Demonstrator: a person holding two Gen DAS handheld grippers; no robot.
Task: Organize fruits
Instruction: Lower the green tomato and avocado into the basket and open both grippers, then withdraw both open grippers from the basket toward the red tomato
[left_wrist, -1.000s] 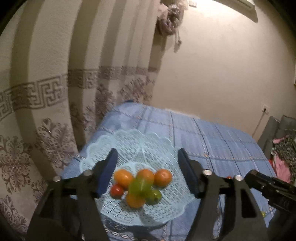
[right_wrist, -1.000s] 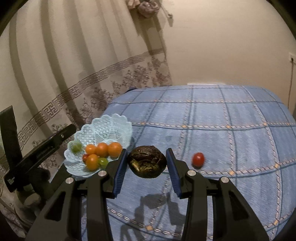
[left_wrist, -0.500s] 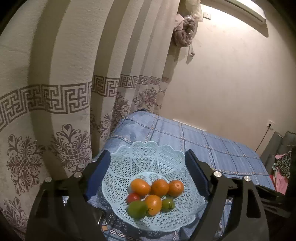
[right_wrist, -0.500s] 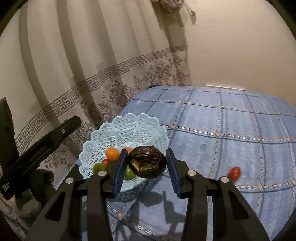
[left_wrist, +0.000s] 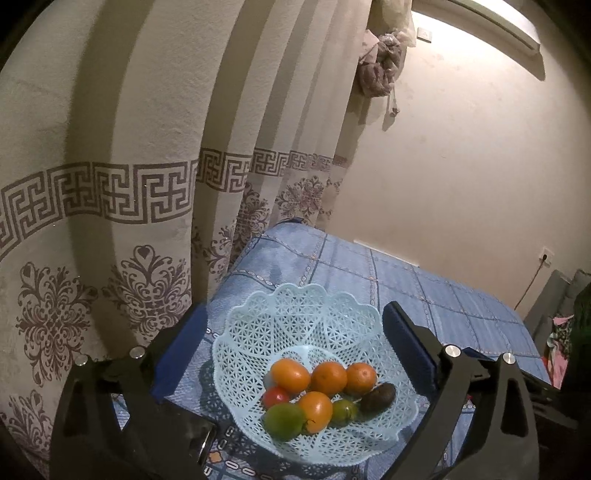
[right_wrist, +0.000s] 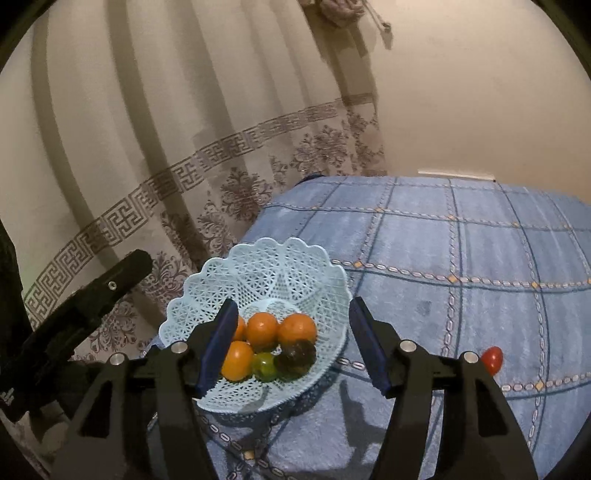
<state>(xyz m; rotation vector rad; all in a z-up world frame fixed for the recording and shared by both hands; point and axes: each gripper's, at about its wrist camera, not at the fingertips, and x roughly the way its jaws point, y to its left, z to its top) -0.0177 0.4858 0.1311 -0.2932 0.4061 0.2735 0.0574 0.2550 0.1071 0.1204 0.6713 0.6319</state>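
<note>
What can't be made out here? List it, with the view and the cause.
- Red fruit on the blue blanket: right wrist view, partly behind the right hand-held gripper; its kind is unclear.
- Basket near rim: left wrist view, cut off by the left hand-held gripper.
- Pale object behind the oranges: mostly hidden.
- Far right: dark, cut by the edge.

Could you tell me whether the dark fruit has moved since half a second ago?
Yes. It has left the right hand-held gripper, whose jaws are now open, and lies in the blue basket beside the oranges, dark fruit.
</note>
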